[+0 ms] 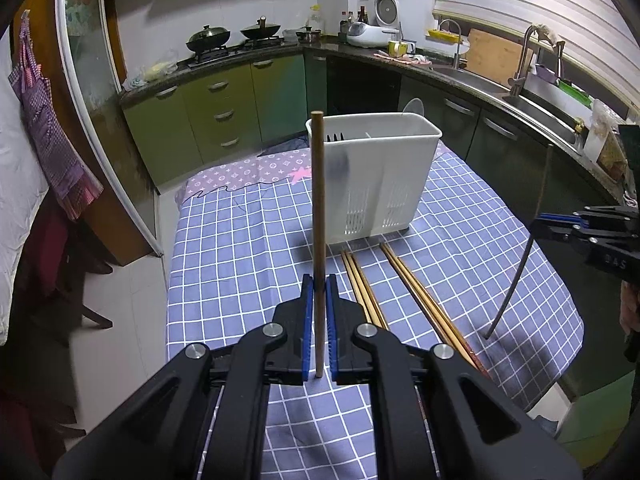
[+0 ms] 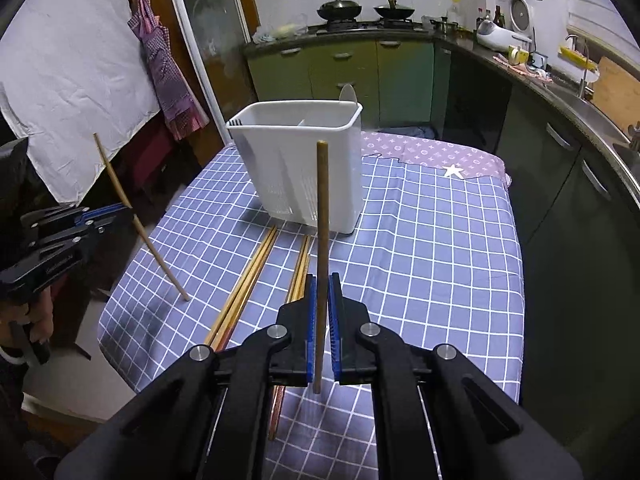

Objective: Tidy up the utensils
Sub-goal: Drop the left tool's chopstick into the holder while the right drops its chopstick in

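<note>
In a home kitchen, two hand-held grippers each carry a single chopstick above a tabletop (image 1: 248, 240) draped in a blue checked cloth. At left, the left gripper (image 1: 320, 284) has its blue-padded fingers (image 1: 307, 304) pressed together on a wooden chopstick (image 1: 319, 200), which stands upright between them, its top reaching well beyond the fingertips and its lower end showing just behind the pads. Seen from the other camera, the stick leans and its lower tip hangs close over the cloth; whether it touches cannot be told. Ahead of these fingers, slightly to the right, stands a white plastic utensil caddy (image 1: 376, 168), with dark fork tines and a pale spoon handle showing at its rim. Between the caddy and the fingers, just right of the fingertips, two pairs of loose chopsticks (image 1: 404, 280) lie flat on the cloth, pointing toward the caddy. At right, the right gripper (image 2: 322, 282) likewise pinches a second chopstick (image 2: 322, 220) tight between its fingers (image 2: 335, 308), held upright and clear of the cloth, with the caddy just beyond and a little left of its tip. A hand (image 2: 38, 320) is partly visible at the left gripper's handle.
</note>
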The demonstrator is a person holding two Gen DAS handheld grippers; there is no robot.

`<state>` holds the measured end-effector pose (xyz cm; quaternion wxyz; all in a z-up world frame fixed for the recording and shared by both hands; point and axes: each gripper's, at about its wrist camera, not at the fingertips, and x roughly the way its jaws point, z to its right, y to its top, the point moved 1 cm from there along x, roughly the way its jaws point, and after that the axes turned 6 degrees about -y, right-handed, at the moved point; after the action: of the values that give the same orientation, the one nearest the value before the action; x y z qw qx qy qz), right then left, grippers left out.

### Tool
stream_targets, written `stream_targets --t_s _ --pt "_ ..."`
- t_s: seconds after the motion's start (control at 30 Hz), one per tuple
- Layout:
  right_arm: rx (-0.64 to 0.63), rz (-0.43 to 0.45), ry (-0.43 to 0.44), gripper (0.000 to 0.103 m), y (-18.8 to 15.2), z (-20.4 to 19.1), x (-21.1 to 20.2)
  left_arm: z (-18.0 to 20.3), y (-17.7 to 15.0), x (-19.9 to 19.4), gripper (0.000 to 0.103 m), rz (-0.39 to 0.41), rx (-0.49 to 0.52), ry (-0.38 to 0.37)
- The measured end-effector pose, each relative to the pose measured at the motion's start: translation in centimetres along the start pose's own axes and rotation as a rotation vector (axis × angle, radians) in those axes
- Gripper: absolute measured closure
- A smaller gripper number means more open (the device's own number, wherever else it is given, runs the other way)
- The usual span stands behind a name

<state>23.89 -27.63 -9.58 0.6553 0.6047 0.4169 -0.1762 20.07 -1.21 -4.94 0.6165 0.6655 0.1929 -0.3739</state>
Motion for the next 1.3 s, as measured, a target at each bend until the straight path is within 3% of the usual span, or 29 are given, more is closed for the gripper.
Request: stream_targets --t_s 0.33,0.63,0.87,1.1,1.3 --pt "-0.006 0.013 0.008 0.096 -0.5 0.0 -0.9 0.7 0.7 -0.8 0.097 0.018 0.014 -0.01" --pt "-0.011 0.056 0.023 0.096 1.0 0.0 -2.3 1.9 3.0 -1.7 0.097 0.036 0.042 -0.023" --pt "-0.016 0.153 0.022 0.096 4.9 0.2 -5.6 3.2 7.3 -3.8 0.097 0.097 0.068 -0.048" --pt "-0.013 0.245 0.008 0.096 9.2 0.7 -8.8 4.6 13.2 -6.2 0.097 0.231 0.078 -0.089" --pt "0.018 0.327 0.037 0.096 13.3 1.1 -10.5 5.3 17.3 -6.0 0.097 0.315 0.055 -0.088"
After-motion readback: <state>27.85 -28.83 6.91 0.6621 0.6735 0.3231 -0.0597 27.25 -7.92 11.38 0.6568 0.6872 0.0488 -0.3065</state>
